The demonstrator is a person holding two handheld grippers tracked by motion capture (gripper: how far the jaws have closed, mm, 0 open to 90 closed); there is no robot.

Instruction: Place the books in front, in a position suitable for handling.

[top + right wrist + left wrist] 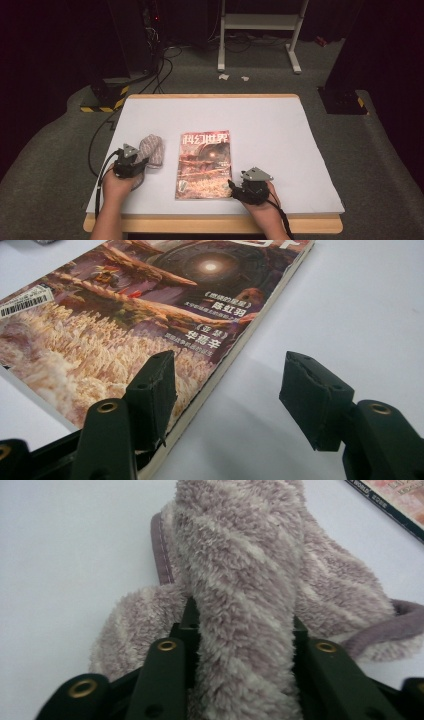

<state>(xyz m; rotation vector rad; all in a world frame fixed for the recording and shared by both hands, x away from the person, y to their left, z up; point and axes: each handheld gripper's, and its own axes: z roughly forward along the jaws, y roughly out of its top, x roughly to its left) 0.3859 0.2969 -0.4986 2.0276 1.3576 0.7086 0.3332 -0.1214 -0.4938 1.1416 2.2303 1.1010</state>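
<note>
Grippers, two, hand-held, at the near edge of the white table top [280,130].

Left gripper [136,161]: jaws pressed on a fold of the fluffy grey-and-cream striped cloth with a mauve bound edge [240,580]. In the left gripper view the pile bulges up between the two black jaws, and the rest of the cloth lies bunched on the table just beyond them. Long axis of the bunch runs away from the person, roughly in line with the gripper (so a straight lift, by my judgement, would raise it by its near end).

Right gripper [234,186]: jaws apart, gripping nothing. In the right gripper view one jaw hangs over the glossy cover at the near right corner of the paperback magazine with the orange and brown science-fiction cover [150,315], the other over bare table beyond the spine; whether either pad touches the book I cannot tell.

Magazine, position: flat, centre of the table, long axis running away from the person, between the two hands. Cloth lies just to its left, apart from it.

Farther off: grey carpet, a white metal frame [260,30], black cables.
</note>
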